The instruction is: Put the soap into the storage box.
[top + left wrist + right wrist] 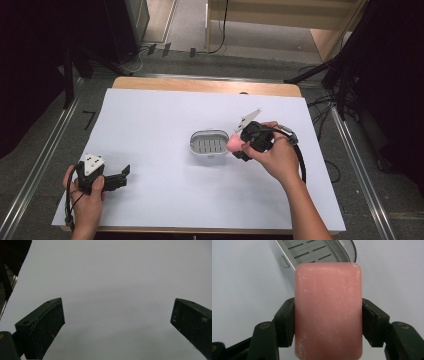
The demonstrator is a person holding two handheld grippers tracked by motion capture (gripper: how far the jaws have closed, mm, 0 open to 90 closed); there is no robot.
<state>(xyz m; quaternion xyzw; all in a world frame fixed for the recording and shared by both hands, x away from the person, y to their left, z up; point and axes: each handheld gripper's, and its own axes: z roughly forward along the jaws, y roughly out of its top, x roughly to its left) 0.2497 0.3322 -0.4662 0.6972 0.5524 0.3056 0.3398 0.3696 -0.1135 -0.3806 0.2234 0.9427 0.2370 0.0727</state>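
**Pink soap bar clamped in the right gripper beside an empty soap dish**

No brand, label or writing can be read on any item in these views.

One container is on the table: a grey oval soap dish (210, 144) with a slotted insert. It sits on the white sheet (165, 125) that covers the table, a little right of centre. Its slotted floor is bare; nothing lies in it. In the right gripper view, the dish (319, 251) appears at the top, partly hidden behind the soap.

There is one bar of soap (234, 145), pink and rounded at the corners, with pale scuff marks on its face. In the high view it is at the dish's right end; whether it touches the rim I cannot tell. In the right gripper view the soap (328, 310) stands between the two black jaws, which press on its left and right sides.

The right gripper (241, 148) is closed on the soap, its jaws held apart by the bar's width. A hand (277, 157) grips it from the right.

The left gripper (124, 176) rests near the table's front left corner, held by the other hand (87, 197), well apart from the dish. Its jaws are spread wide with nothing between them; the left gripper view shows just the white sheet (112, 285) beyond them.

Counted: one dish, one soap bar, two grippers.
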